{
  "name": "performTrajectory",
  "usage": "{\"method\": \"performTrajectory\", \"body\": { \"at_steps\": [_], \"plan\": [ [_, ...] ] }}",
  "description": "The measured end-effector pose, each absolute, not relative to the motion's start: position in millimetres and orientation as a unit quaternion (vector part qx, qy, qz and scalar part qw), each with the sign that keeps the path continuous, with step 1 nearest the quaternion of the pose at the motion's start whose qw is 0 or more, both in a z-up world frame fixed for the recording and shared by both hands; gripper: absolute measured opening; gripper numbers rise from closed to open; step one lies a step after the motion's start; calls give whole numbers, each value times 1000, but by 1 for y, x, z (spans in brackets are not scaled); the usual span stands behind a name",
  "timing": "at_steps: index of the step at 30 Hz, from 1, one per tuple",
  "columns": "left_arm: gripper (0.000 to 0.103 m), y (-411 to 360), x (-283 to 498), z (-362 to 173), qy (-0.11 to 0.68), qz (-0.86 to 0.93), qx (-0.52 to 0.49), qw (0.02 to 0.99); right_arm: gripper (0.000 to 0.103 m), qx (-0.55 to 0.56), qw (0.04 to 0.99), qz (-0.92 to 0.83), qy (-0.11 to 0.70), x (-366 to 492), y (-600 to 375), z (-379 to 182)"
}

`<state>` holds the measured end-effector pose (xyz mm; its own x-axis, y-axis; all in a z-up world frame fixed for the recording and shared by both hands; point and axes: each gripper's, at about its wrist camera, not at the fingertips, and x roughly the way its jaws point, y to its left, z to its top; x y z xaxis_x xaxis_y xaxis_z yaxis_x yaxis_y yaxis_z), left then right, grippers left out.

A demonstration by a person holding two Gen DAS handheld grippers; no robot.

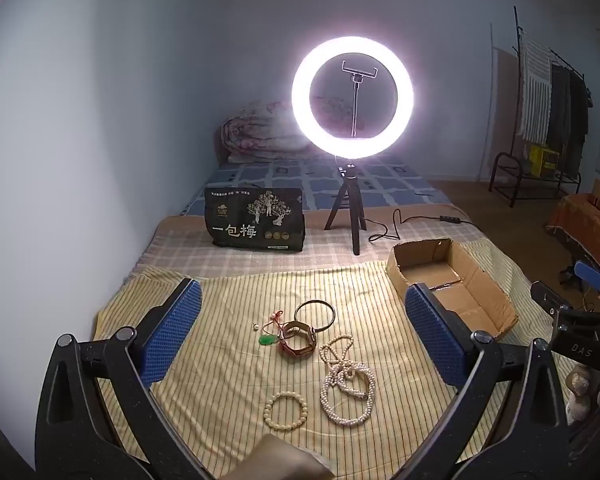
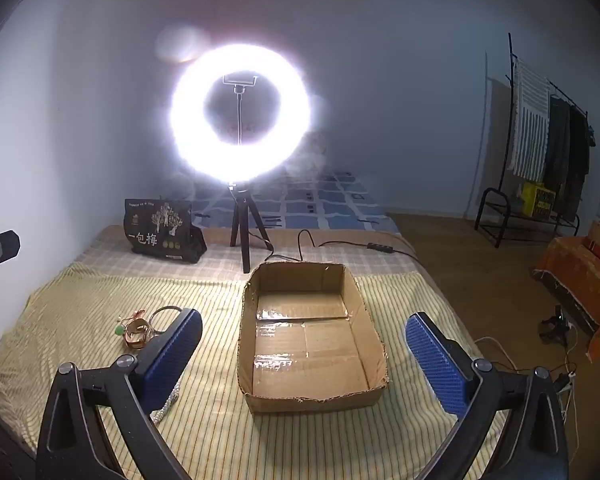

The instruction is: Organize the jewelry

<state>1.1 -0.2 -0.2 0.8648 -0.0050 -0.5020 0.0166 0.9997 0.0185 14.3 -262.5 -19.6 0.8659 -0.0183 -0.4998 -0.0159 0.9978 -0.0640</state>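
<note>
Jewelry lies on a yellow striped cloth (image 1: pixel 228 364): a long pearl necklace (image 1: pixel 346 384), a cream bead bracelet (image 1: pixel 286 410), a brown-strap watch (image 1: pixel 298 338), a dark bangle (image 1: pixel 315 314), a red cord with a green pendant (image 1: pixel 270 334) and a small pearl (image 1: pixel 255 326). My left gripper (image 1: pixel 302 336) is open and empty above them. My right gripper (image 2: pixel 304 354) is open and empty above an empty cardboard box (image 2: pixel 260 396), which also shows in the left wrist view (image 1: pixel 488 300). The watch (image 2: pixel 137 334) and bangle (image 2: pixel 164 312) show left of the box, partly hidden by a finger.
A lit ring light on a tripod (image 1: pixel 353 98) stands behind the cloth with its cable (image 1: pixel 404 224). A black snack bag (image 1: pixel 256 218) stands to its left. A folded quilt (image 1: pixel 256 132) lies at the far end. A clothes rack (image 2: pixel 540 152) stands at right.
</note>
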Motion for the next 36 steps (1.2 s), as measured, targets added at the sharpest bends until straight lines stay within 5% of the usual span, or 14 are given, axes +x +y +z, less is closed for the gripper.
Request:
{"method": "performTrajectory", "body": {
  "at_steps": [36],
  "plan": [
    [103,7,-4,0,231,11,10,973,103,-51,966,-7,254,12,-258,-18]
  ]
}}
